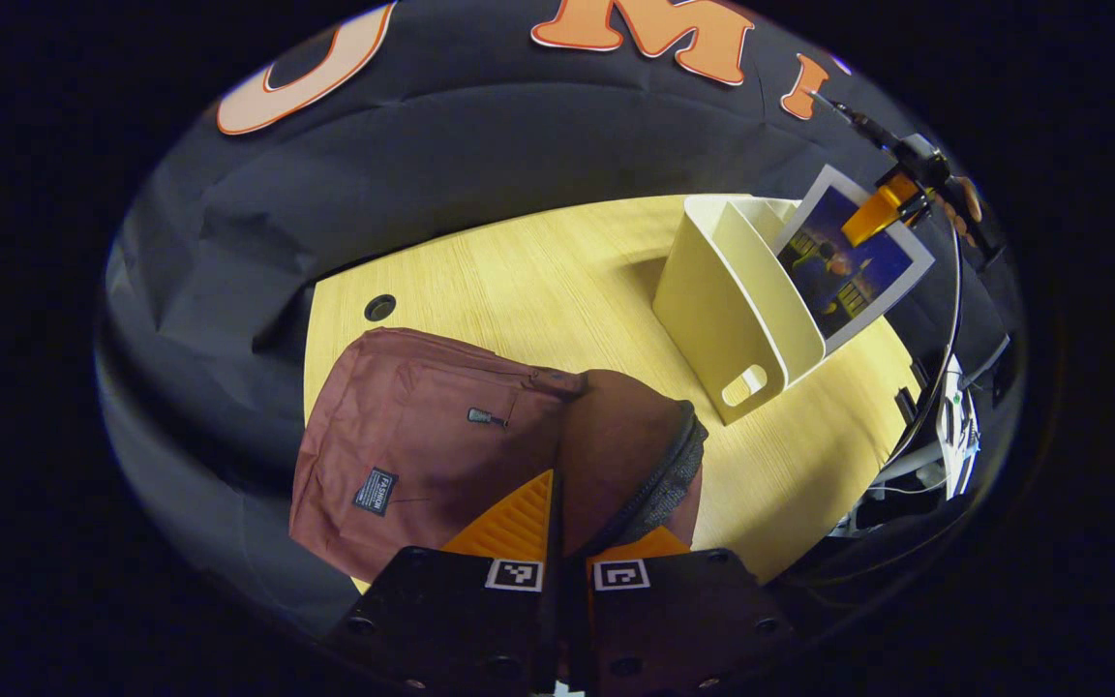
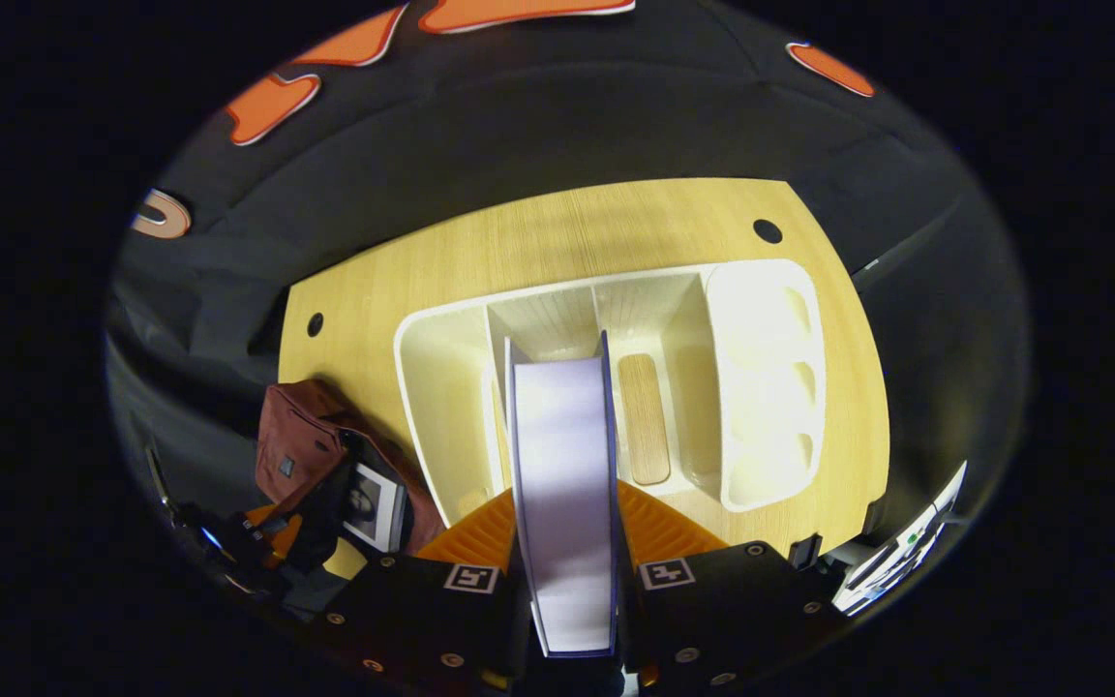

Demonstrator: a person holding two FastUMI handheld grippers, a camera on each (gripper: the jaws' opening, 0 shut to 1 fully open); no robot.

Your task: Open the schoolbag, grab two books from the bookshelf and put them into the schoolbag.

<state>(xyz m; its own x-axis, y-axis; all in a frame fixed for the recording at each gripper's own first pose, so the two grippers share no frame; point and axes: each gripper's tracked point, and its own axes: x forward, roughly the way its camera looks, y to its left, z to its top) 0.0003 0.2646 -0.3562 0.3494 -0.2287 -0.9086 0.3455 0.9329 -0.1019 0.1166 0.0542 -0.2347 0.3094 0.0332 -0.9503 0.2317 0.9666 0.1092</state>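
The wooden surface (image 1: 557, 281) is what everything sits on, with the maroon schoolbag (image 1: 412, 455) lying flat at one end and the cream bookshelf (image 2: 616, 378) standing well apart from it at the other. In the left gripper view the bag's flap (image 1: 630, 445) is seen pinched between the fingers of the left tool (image 1: 557, 528), so the mouth is being held up and open. One book (image 2: 372, 503) is already tucked inside the opening, as can be seen in the right gripper view. The second book (image 2: 562, 484) is clamped edge-on in the right tool (image 2: 562, 523), both fingers pressed on its covers, and it's partly raised out of a middle slot of the shelf (from the left gripper view it looks tilted, its cover facing out). Probably best if the book is drawn straight up until its bottom edge is clear of the dividers, then carried across and slid in flat beside the first one. The shelf walls could be snagged if it's swung sideways too soon, and the light shelf might get dragged along. The flap should be kept lifted high so the mouth isn't closed off. A cable (image 1: 949, 319) and some gear are hung off the surface's far edge, not really in the path.
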